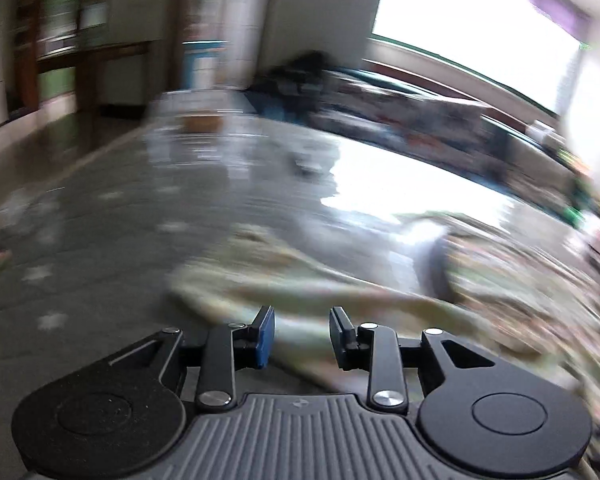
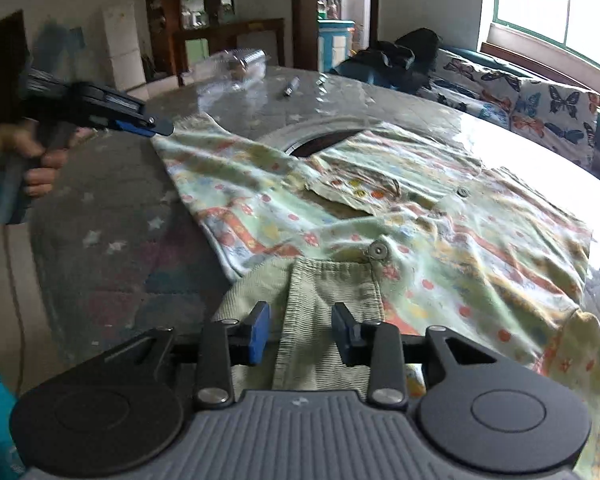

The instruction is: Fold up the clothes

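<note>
The left wrist view is smeared throughout by motion blur, so little in it is firm. The left claw (image 1: pixel 302 336) shows its two blue-padded fingers standing apart with a clear gap and nothing between them; pale green cloth lies under and beyond the gap, but the blur hides whether the pads touch it.

The right wrist view is sharper. A child's garment (image 2: pixel 380 216), pale green with orange, red and yellow flowers and wavy stripes, lies spread and rumpled on the table (image 2: pixel 112 216), whose cover is grey with white stars. Its lower right part runs out of view at the edge. A ribbed green hem or cuff (image 2: pixel 328 292) lies nearest the camera, just below a metal snap button (image 2: pixel 379 249); a second snap (image 2: pixel 463 191) sits farther back. The right claw (image 2: pixel 300 332) is open, its fingers either side of the ribbed strip without closing on it.

In that same view the left claw (image 2: pixel 160 127) appears from the side at the garment's far left corner, held by a hand (image 2: pixel 40 164); it probably hovers just at the fabric's edge, though contact cannot be made out. Behind, a clear plastic container (image 2: pixel 240 66) and a small dark object (image 2: pixel 291 87) rest on the table, and a butterfly-print sofa (image 2: pixel 540 108) stands under the window (image 2: pixel 552 4).
</note>
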The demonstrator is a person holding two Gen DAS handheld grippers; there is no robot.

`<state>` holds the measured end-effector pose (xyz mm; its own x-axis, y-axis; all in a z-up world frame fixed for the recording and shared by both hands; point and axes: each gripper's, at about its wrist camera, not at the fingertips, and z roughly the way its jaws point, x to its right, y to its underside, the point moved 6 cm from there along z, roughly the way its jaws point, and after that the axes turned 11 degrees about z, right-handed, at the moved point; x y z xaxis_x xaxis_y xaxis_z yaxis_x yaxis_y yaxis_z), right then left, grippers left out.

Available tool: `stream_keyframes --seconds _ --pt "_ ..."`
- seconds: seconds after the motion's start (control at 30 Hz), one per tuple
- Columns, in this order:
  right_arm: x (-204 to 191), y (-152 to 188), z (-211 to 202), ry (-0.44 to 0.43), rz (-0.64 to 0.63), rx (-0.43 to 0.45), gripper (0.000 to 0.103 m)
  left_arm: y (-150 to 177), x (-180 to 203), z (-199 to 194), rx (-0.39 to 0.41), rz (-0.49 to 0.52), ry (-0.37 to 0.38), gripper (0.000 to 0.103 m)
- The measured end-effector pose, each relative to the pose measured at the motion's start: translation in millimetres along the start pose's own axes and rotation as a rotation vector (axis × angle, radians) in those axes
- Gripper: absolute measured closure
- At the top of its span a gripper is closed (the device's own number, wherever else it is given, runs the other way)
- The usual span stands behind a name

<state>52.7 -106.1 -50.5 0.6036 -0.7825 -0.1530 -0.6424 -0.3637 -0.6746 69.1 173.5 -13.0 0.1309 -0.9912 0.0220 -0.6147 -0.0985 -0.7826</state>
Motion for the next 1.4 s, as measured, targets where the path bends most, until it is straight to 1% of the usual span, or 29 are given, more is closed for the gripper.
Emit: stream_keyframes --seconds 0.03,0.07,0.1,0.17,0.23,0.33,0.37,0.47,0.53,0.67,0.77,0.83,0.87,0.9,0.93,1.0,1.03,1.17,1.23,1.37,1.4 --pt "1 1 1 0.0 0.009 0.0 0.078 1 18 -5 0.007 0.038 0.053 0.069" --pt "2 1 1 -0.002 0.017 0.002 0.084 3 36 -10 0.015 0.077 0.107 0.066" --pt "4 1 -2 -0.007 0.031 0.007 0.097 4 52 -14 0.019 0.112 0.156 0.065" --pt "9 -1 -9 -0.011 0.065 0.024 0.099 9 87 -21 0.026 0.194 0.265 0.065" --pt "15 -3 -16 -0.015 0.096 0.044 0.099 14 115 -28 0.027 0.266 0.355 0.065" --pt "28 -6 -31 -0.032 0.161 0.077 0.099 22 155 -39 0.033 0.371 0.49 0.062" --pt "33 -7 -37 -0.037 0.182 0.089 0.099 26 168 -42 0.041 0.411 0.527 0.061" --pt "42 -10 -47 -0.046 0.223 0.114 0.099 35 194 -45 0.033 0.502 0.588 0.061" --pt "47 -12 -53 -0.057 0.248 0.126 0.099 39 203 -43 0.025 0.546 0.605 0.061" --pt "51 -10 -57 -0.069 0.264 0.134 0.099 49 217 -40 0.01 0.662 0.61 0.061" --pt "52 -8 -56 -0.069 0.274 0.136 0.099 56 218 -33 -0.008 0.725 0.574 0.063" --pt "53 -7 -56 -0.07 0.276 0.137 0.099 60 219 -30 -0.02 0.758 0.57 0.064" --pt "53 -7 -56 -0.07 0.275 0.137 0.099 61 219 -28 -0.025 0.77 0.569 0.069" --pt "53 -6 -56 -0.07 0.274 0.137 0.099 61 219 -25 -0.029 0.774 0.574 0.083" --pt "52 -6 -56 -0.069 0.274 0.137 0.099 61 218 -25 -0.038 0.763 0.59 0.088" --pt "53 -6 -54 -0.064 0.277 0.135 0.099 58 215 -25 -0.045 0.731 0.618 0.094" --pt "53 -6 -54 -0.062 0.279 0.134 0.099 56 213 -25 -0.041 0.712 0.63 0.095" --pt "54 -4 -54 -0.053 0.28 0.13 0.099 43 199 -30 -0.034 0.563 0.751 0.095" --pt "51 -6 -58 -0.056 0.268 0.138 0.099 44 197 -28 -0.048 0.536 0.781 0.095" --pt "38 -11 -66 -0.065 0.214 0.155 0.099 56 200 -13 -0.103 0.546 0.788 0.095" --pt "33 -12 -67 -0.068 0.191 0.154 0.099 54 198 -14 -0.096 0.543 0.785 0.095"
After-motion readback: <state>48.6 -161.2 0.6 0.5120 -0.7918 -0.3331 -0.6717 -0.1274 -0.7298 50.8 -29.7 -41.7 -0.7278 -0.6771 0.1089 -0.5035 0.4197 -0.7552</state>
